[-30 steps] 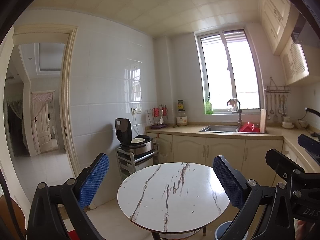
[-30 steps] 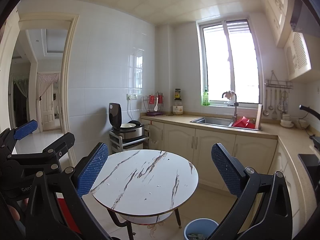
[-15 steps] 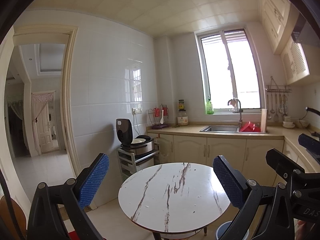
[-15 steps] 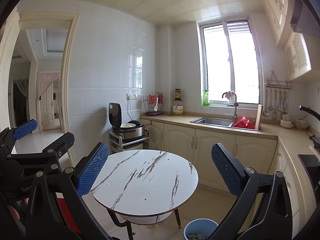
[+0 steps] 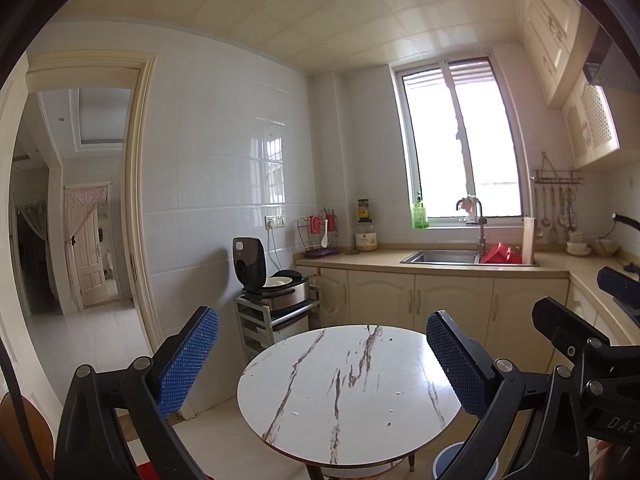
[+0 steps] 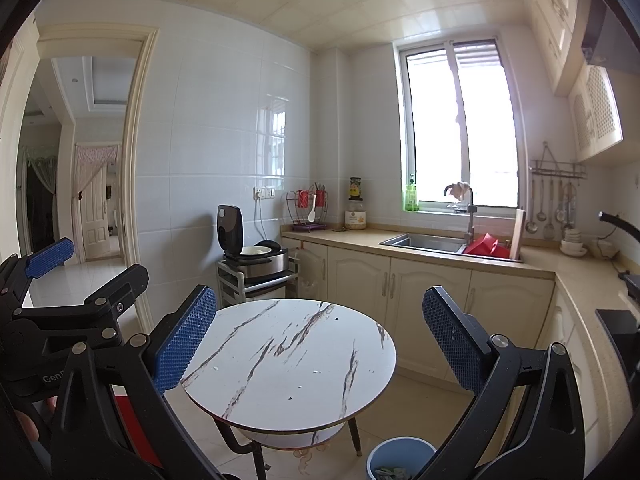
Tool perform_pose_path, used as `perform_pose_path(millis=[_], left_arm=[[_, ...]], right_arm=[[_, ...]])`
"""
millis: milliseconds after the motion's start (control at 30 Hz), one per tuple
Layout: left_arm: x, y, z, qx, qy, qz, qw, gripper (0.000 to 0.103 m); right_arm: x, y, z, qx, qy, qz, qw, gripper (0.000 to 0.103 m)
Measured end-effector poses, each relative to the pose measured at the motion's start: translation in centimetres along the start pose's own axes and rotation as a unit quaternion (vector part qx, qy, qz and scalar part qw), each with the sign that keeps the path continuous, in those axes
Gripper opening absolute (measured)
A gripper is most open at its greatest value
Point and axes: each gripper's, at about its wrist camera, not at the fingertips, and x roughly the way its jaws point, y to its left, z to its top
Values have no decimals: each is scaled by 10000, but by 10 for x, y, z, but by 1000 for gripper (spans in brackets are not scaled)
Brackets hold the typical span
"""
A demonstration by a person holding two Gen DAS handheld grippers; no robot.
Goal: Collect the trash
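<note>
Trash, perhaps only tiny crumbs, dots the round white marble-patterned worktop (image 6: pixel 288 364); both hand-held grippers (image 5: pixel 322 356) (image 6: pixel 319 338) are held released above it. Such specks could be missed or scattered beside the blue plastic bin (image 6: pixel 400 458).

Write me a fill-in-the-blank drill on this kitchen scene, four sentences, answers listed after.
1. The left gripper and right gripper both have their jaws ____.
2. The bin standing on the floor by the table is coloured ____.
3. The table top is ____ in shape.
4. The lid of the rice cooker stands ____.

Missing words: open; blue; round; open
</note>
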Motion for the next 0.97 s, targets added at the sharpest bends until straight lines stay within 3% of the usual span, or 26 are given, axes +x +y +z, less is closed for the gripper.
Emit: perform_pose_path(millis=[967], left_arm=[[2,11,-4,-8,29,-27,10000,102]], right_arm=[[2,-3,-3,-8,26,23,10000,103]])
